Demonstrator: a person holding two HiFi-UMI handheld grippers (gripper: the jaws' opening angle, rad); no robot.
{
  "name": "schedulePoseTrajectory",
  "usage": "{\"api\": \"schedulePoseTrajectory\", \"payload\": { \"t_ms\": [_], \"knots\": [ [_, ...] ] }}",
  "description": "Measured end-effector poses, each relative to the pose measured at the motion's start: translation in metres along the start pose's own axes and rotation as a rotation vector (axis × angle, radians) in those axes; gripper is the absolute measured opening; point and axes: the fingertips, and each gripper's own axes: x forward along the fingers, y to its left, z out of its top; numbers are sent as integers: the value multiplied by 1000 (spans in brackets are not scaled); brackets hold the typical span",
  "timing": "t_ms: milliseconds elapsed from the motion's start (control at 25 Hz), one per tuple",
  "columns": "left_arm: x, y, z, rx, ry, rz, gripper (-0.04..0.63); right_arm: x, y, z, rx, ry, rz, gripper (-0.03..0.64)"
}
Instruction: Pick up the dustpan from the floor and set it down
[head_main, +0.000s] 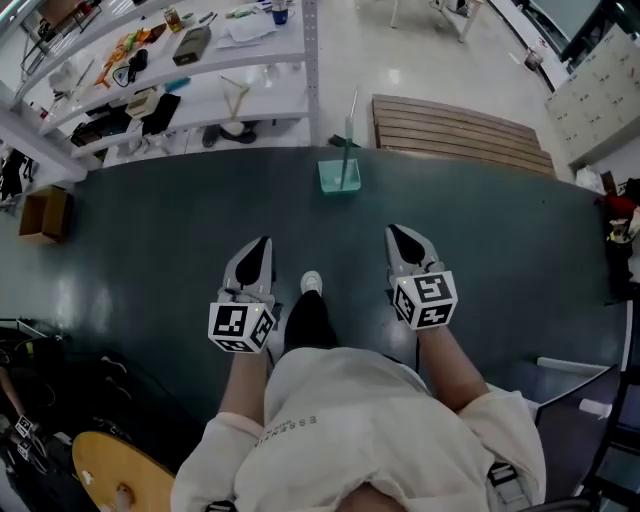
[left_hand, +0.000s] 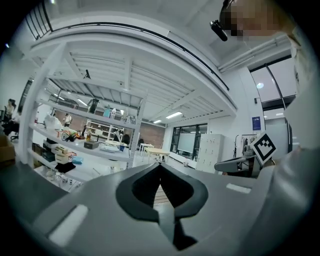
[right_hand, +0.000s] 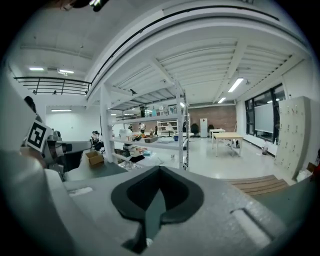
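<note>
Asker: Where is the dustpan seen in the head view?

Helper: The dustpan is seen standing at the far edge of the dark mat, with its thin handle pointed up. Shelves are seen past it on the left, and wooden slats on the right. The left gripper and the right gripper are held out side by side over the mat, well apart from the dustpan. A shoe is seen between them.

Asker: What is shown in the left gripper view?

Helper: Its two jaws are seen pressed together, tip to tip. Nothing is held between them. The dustpan is not seen there. Only the big room and the shelves are shown past the jaws.

Asker: And in the right gripper view?

Helper: The same is shown. The jaws are closed on each other and nothing is caught in them. The wooden slats are seen low on the right, but the dustpan is not seen.

Asker: How much of the job is done?

Helper: None yet, it is judged. The dustpan has not been touched. It is yet to be reached. Then jaws must be opened, the dustpan must be gripped, lifted up and set down.
</note>
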Motion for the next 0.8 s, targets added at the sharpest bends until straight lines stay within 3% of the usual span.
{"api": "schedulePoseTrajectory", "payload": {
  "t_ms": [280,440,800],
  "knots": [
    [-127,-89,-50,-28,35,36,17,-134,32,-68,-24,60,35,-7],
    [-180,-135,-45,40,44,-7,17,-192,53,-74,-25,53,52,-8],
    [-228,-149,-38,12,36,-83,17,-242,85,-79,14,36,2,-8]
  ]
}}
